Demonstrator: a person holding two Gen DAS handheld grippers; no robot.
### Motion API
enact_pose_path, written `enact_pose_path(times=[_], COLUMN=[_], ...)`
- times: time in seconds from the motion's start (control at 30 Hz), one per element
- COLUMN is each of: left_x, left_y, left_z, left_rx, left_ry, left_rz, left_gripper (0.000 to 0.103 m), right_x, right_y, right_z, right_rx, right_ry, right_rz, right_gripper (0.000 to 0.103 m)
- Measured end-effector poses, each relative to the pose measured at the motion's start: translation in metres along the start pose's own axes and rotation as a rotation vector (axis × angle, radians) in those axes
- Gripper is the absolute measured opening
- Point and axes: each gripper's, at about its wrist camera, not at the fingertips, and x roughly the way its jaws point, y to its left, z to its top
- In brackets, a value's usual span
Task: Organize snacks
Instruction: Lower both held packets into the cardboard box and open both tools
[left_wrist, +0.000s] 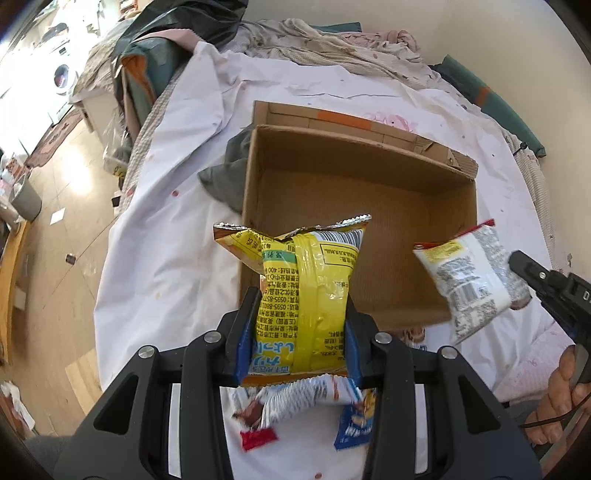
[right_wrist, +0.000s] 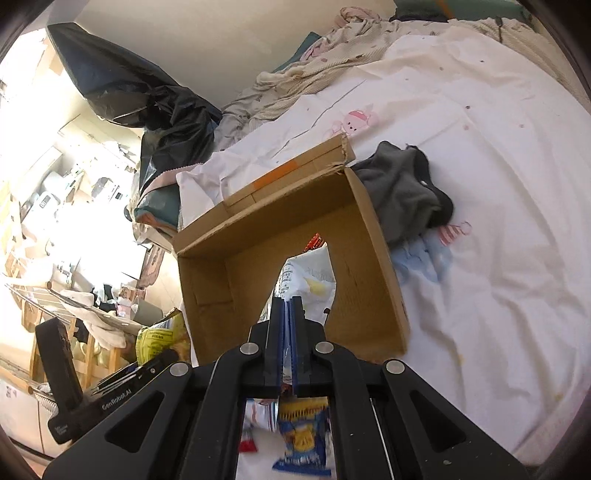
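Note:
My left gripper (left_wrist: 301, 314) is shut on a yellow snack bag (left_wrist: 306, 280), held upright over the near edge of the open cardboard box (left_wrist: 369, 206) on the bed. My right gripper (right_wrist: 290, 314) is shut on a white snack packet (right_wrist: 310, 277) with a red top edge, pinched flat between the blue pads above the box (right_wrist: 373, 266). In the left wrist view that white packet (left_wrist: 465, 280) hangs at the box's right side from the right gripper (left_wrist: 517, 262). The yellow bag (right_wrist: 159, 336) shows at the lower left of the right wrist view.
Loose snack packets lie on the white sheet (left_wrist: 184, 177) below the grippers: a blue one (left_wrist: 354, 424), a red one (left_wrist: 258, 439) and a silver one (left_wrist: 295, 402). A grey cloth (left_wrist: 229, 177) lies against the box's left side. Crumpled bedding (left_wrist: 332, 48) piles at the far end.

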Motion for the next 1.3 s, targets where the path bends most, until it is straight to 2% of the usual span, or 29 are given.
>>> enact_pose_path(times=[0.2, 0.43, 0.73, 0.9, 0.97, 1.03, 1.07, 1.17, 1.2, 1.27, 1.3], left_x=[0.026, 0.055, 0.069, 0.073, 0.075, 0.079, 0.08, 0.08, 0.079, 0.075, 0.073], left_y=[-0.01, -0.021, -0.02, -0.02, -0.019, -0.016, -0.015, -0.015, -0.016, -0.018, -0.018], left_z=[0.015, 0.016, 0.017, 0.018, 0.018, 0.018, 0.019, 0.019, 0.019, 0.018, 0.017], left_rx=[0.031, 0.072, 0.051, 0.048, 0.037, 0.016, 0.008, 0.013, 0.021, 0.025, 0.019], left_ry=[-0.015, -0.038, -0.025, -0.017, -0.004, 0.025, 0.038, 0.042, 0.033, 0.019, 0.011], left_rz=[0.004, 0.016, 0.003, 0.004, -0.001, -0.018, -0.024, -0.029, -0.027, -0.023, -0.03], left_gripper=[0.036, 0.036, 0.036, 0.037, 0.037, 0.037, 0.037, 0.038, 0.041, 0.069, 0.075], right_x=[0.035, 0.067, 0.074, 0.079, 0.08, 0.08, 0.079, 0.077, 0.076, 0.076, 0.075], right_y=[-0.008, -0.019, -0.014, -0.012, -0.012, -0.008, -0.008, -0.009, -0.01, -0.009, -0.007], right_z=[0.005, 0.007, 0.012, 0.014, 0.014, 0.013, 0.012, 0.013, 0.014, 0.015, 0.016], right_rx=[-0.033, -0.014, -0.078, -0.08, -0.078, -0.118, -0.122, -0.109, -0.106, -0.114, -0.122], right_ry=[0.004, 0.019, -0.027, -0.019, -0.012, -0.02, -0.022, -0.023, -0.024, -0.03, -0.033], right_rz=[0.0, -0.02, -0.008, 0.005, -0.019, -0.081, -0.079, -0.07, -0.066, -0.074, -0.073], right_gripper=[0.003, 0.003, 0.003, 0.003, 0.003, 0.004, 0.008, 0.008, 0.008, 0.012, 0.016])
